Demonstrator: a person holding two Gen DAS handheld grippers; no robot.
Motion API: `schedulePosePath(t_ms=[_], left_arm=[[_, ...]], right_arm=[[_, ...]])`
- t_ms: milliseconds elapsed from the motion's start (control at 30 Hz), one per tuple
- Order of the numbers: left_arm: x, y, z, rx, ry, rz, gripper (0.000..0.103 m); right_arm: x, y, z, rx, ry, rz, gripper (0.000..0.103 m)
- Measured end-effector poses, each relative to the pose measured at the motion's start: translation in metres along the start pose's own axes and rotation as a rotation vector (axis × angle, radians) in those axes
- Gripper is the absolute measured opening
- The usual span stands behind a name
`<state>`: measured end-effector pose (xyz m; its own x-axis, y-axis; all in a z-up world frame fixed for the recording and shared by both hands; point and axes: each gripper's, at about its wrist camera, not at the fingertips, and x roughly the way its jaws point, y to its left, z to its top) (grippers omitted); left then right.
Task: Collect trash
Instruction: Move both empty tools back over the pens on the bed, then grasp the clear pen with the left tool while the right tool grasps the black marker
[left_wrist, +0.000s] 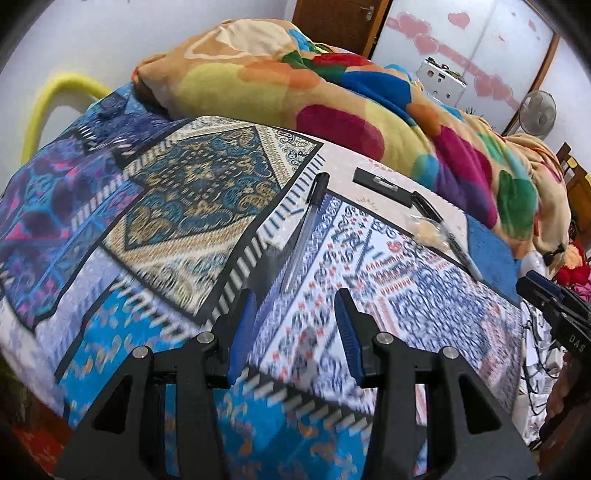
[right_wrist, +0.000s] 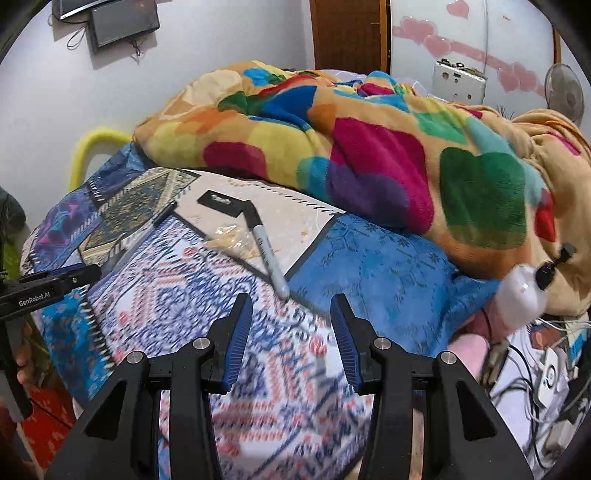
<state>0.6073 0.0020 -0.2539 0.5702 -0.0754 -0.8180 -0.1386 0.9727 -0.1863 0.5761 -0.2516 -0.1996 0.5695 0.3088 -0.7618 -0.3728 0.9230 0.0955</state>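
Bedroom, patterned bed (right_wrist: 229, 332) | crumpled clear wrapper (right_wrist: 232, 240) ahead-left of right claw (right_wrist: 290, 332), nearer than left claw (left_wrist: 295, 325) | both claws spread, empty | marker (right_wrist: 266, 254) touching wrapper, lies diagonal.

Left hand-held gripper (left_wrist: 297, 302) jaws apart, empty, right hand-held gripper (right_wrist: 291, 308) likewise, side by side
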Motion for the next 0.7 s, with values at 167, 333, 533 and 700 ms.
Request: schedulePosePath(t_ms=[167,333,533,700], left_arm=[[0.03,-0.002,0.016,0.034,-0.022,0.059,0.04],[0.048,-0.011,0.027,0.089,-0.044,0.064,0.024],[0.055,-0.02,0.03,0.131,-0.074,0.069,0.008],[0.046,-0.027,0.017,0.174,-0.065,0.058,0.007]], right_arm=[[0.033,0.009,0.008,-0.072,0.027,0.024,0.04],[0.05,0.021,0.011,-0.159,0.018,0.006,0.031],[0.055,0.014,0.013,-0.125,0.006,-0.002,0.012],[0.044,0.004,0.003,-0.096,0.022,0.01,0.011]])
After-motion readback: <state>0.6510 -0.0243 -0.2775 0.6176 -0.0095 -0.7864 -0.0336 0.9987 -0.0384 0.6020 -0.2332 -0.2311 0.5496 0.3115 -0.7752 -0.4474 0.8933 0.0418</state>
